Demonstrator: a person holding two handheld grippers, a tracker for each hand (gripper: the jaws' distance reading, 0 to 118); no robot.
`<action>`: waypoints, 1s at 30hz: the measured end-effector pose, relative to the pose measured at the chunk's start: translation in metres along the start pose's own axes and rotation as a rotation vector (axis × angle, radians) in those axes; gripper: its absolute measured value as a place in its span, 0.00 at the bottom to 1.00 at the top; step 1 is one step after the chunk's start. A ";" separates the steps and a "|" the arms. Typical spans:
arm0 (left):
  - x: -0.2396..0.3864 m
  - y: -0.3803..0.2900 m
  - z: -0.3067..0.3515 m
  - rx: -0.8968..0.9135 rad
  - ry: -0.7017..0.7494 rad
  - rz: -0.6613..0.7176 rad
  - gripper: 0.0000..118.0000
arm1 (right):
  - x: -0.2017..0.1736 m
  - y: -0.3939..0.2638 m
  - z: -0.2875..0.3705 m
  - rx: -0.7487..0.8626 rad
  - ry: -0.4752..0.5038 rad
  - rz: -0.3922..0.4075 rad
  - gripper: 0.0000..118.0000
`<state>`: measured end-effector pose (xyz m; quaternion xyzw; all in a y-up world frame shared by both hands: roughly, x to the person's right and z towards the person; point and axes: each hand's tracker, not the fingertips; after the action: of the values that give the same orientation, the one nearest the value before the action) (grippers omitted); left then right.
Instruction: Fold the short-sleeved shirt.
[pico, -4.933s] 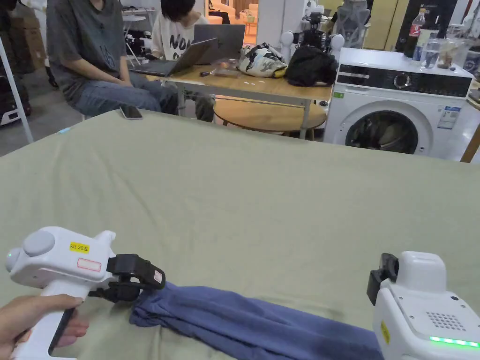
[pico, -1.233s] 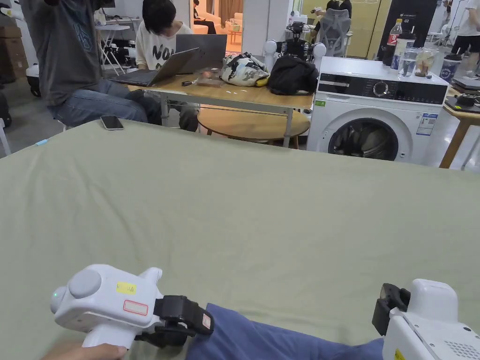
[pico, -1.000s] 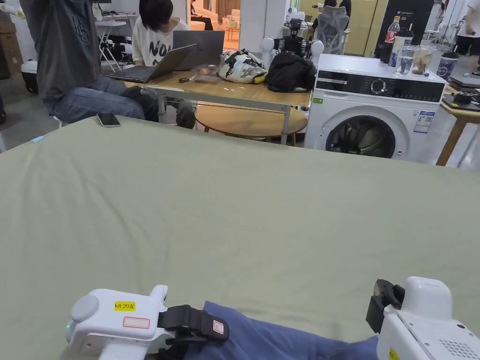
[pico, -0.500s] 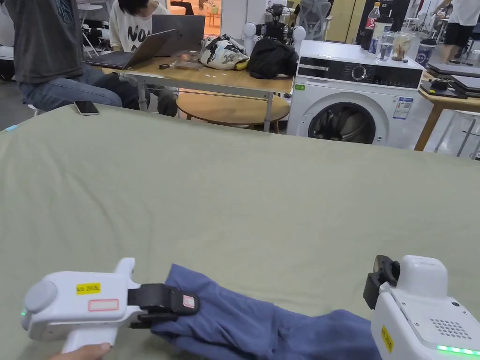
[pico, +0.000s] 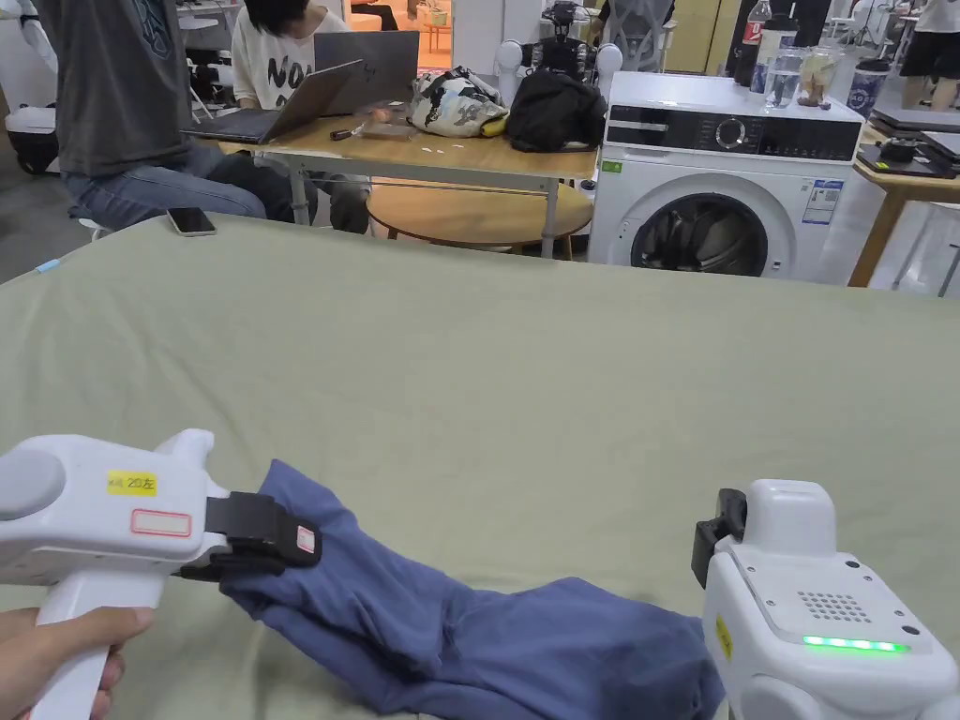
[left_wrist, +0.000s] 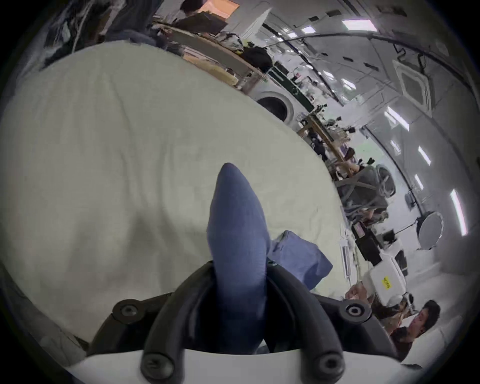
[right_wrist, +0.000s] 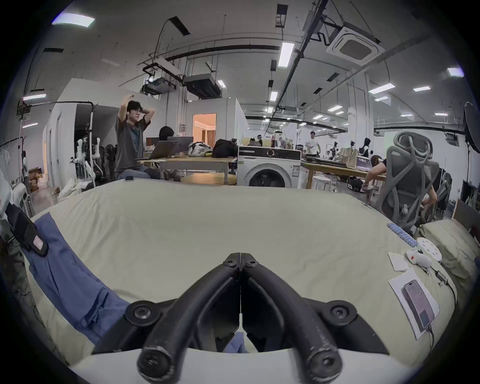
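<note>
A blue short-sleeved shirt (pico: 487, 637) lies bunched along the near edge of the green bed (pico: 487, 375). My left gripper (pico: 305, 548) is shut on one end of it, and that end is lifted off the sheet. In the left gripper view the cloth (left_wrist: 236, 233) sticks out past the closed jaws of the left gripper (left_wrist: 239, 270). My right gripper (pico: 714, 544) hovers at the near right with the shirt's other end running under its body. In the right gripper view the right gripper (right_wrist: 240, 257) has its jaws shut tip to tip, with nothing seen between the tips and a bit of blue below them.
A phone (pico: 191, 221) lies at the bed's far left edge. Beyond the bed stand a wooden table (pico: 450, 155) with laptops, two seated people and a washing machine (pico: 722, 187). Another phone on paper (right_wrist: 418, 304) lies near the bed's right edge.
My left gripper has risen and moved left and forward with the shirt end. The shirt has gone slack, and more of it now rests on the bed. The right gripper has stayed shut.
</note>
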<state>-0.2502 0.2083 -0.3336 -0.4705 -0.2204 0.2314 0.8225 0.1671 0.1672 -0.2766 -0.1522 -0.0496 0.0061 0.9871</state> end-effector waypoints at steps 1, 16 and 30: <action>0.013 0.000 -0.003 -0.006 0.005 -0.009 0.11 | 0.000 0.000 0.000 -0.006 -0.002 0.001 0.00; 0.151 -0.008 -0.129 -0.232 0.047 -0.232 0.11 | 0.026 -0.003 0.011 -0.030 -0.036 0.000 0.00; 0.171 -0.037 -0.176 -0.329 -0.053 -0.212 0.53 | 0.047 -0.008 0.018 -0.052 -0.074 -0.005 0.00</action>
<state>-0.0058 0.1739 -0.3579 -0.5666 -0.3250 0.1167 0.7481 0.2117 0.1660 -0.2521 -0.1776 -0.0865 0.0077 0.9803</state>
